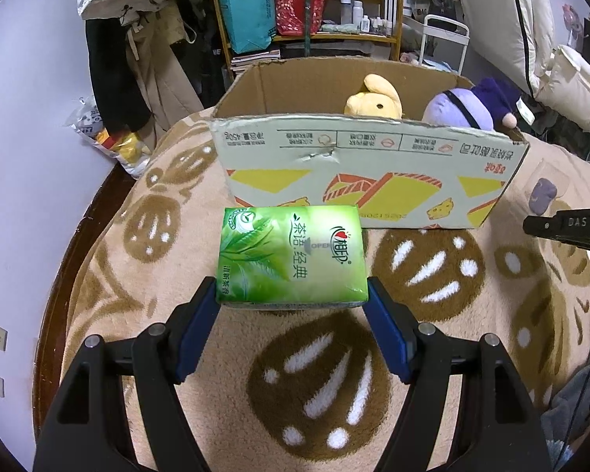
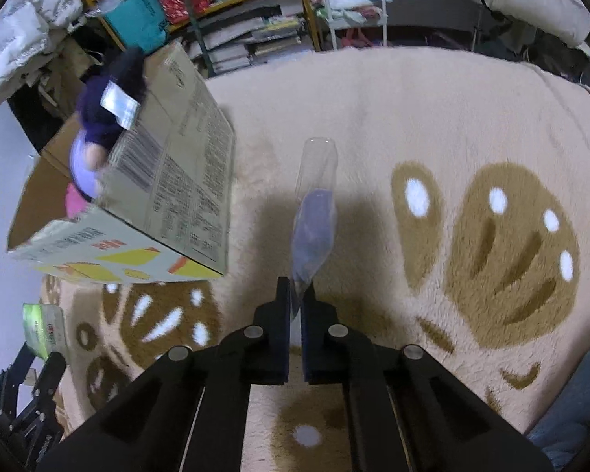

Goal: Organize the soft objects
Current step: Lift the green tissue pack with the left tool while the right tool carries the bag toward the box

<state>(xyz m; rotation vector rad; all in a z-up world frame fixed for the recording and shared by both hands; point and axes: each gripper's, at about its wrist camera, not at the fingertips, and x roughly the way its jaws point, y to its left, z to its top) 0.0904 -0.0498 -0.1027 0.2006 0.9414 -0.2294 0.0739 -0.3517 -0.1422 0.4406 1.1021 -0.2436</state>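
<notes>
My left gripper (image 1: 291,293) is shut on a green tissue pack (image 1: 291,253) and holds it above the blanket, just in front of the cardboard box (image 1: 365,181). A yellow plush (image 1: 373,96) and a purple plush (image 1: 472,104) sit in the box. My right gripper (image 2: 295,295) is shut on a clear plastic bag with a purple item inside (image 2: 314,220), held edge-on over the blanket to the right of the box (image 2: 169,181). The tissue pack (image 2: 43,328) also shows at the far left of the right wrist view.
A beige blanket with brown cookie prints (image 1: 314,385) covers the surface. Behind stand a shelf with bags and bottles (image 1: 295,8), hanging clothes (image 1: 137,59) and a white rack (image 1: 444,39). The blanket's left edge drops to a dark wooden rim (image 1: 59,295).
</notes>
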